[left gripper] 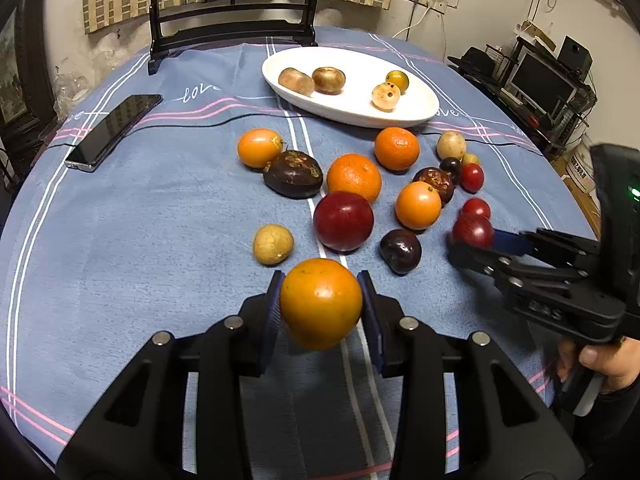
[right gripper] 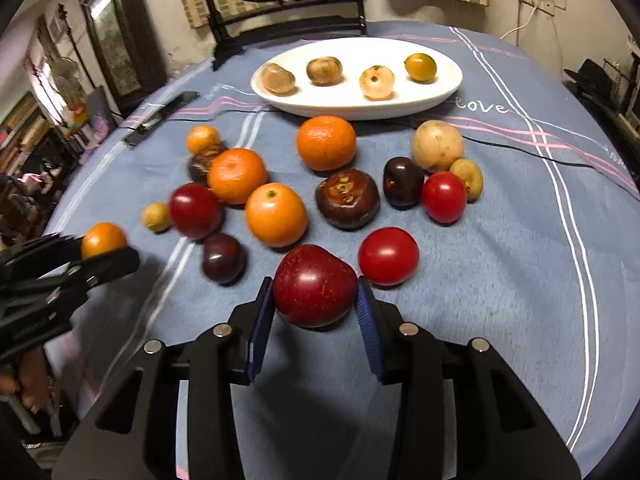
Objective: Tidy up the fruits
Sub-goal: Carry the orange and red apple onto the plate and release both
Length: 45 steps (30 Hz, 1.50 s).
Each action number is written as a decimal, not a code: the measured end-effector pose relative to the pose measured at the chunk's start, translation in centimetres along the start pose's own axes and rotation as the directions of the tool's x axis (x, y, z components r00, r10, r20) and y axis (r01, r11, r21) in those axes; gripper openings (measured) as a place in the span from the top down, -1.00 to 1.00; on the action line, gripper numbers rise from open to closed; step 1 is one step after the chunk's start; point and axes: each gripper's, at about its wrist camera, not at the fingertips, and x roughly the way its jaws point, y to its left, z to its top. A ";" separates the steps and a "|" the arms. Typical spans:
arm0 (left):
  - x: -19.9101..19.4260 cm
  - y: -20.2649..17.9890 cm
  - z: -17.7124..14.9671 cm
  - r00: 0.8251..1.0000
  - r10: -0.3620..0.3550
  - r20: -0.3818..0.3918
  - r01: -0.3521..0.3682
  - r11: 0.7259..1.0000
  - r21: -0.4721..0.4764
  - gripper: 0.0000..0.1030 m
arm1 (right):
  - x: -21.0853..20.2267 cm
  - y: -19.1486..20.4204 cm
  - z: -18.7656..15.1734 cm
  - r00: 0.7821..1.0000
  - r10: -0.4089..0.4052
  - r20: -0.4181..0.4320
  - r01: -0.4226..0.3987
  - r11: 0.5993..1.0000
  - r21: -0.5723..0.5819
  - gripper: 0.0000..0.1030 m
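My left gripper (left gripper: pixel 321 312) is closed around an orange fruit (left gripper: pixel 321 303), lifted off the blue tablecloth (left gripper: pixel 160 240). My right gripper (right gripper: pixel 315 306) clasps a dark red plum (right gripper: pixel 314 285). Both likely go next to the white oval plate (right gripper: pixel 440 92) beyond.

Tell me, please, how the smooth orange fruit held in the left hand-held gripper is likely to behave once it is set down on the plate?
The orange fruit looks round and glossy, so it may well roll on the white plate, whose floor looks shallow. Its smooth skin could slip between the pads. It keeps its shape under the squeeze, so it seems firm.
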 end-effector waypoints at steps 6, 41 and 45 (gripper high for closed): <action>-1.0 -0.8 1.4 1.000 -0.001 0.028 0.001 1.000 0.030 0.28 | -3.7 -0.6 0.3 0.993 0.069 0.098 -0.069 0.998 -0.002 0.20; 14.1 -3.3 18.2 0.995 0.057 -0.085 -0.055 0.998 0.033 0.28 | 6.5 -8.1 15.4 0.991 -0.105 0.078 0.108 0.993 -0.040 0.21; 14.7 -3.1 18.4 0.993 0.065 -0.098 -0.064 0.998 0.013 0.27 | 7.1 -7.8 15.7 0.990 -0.122 0.069 0.126 0.990 -0.055 0.20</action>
